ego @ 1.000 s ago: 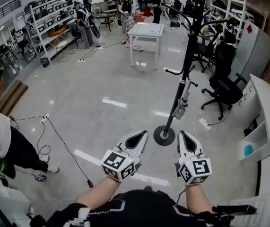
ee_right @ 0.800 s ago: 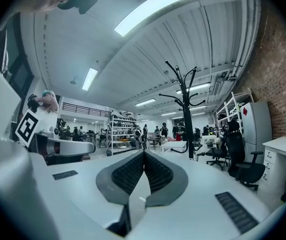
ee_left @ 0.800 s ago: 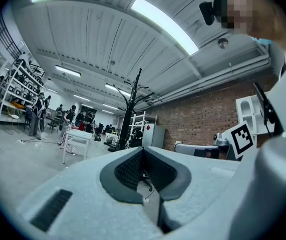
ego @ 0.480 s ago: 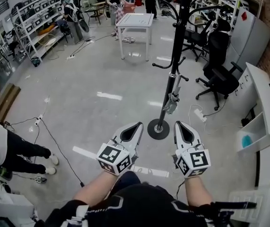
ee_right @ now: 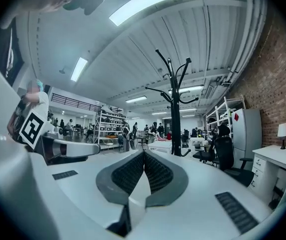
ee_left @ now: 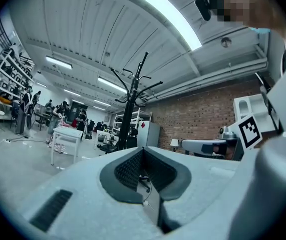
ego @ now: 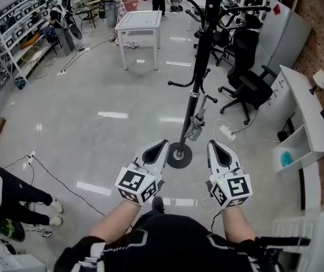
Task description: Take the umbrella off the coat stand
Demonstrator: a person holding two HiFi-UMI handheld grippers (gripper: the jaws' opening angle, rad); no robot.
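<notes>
Approach step: left tongs and right tongs, both shut and empty, must next open to grasp the umbrella hanging low on the coat stand beyond them.

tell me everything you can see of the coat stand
The coat stand is a tall, thin black pole, metal by its look, standing upright on a round black base on the glossy grey floor. Curved hooks branch out partway up and again near the top. A small folded umbrella hangs against the pole low down. Nothing else touches the stand.
</notes>
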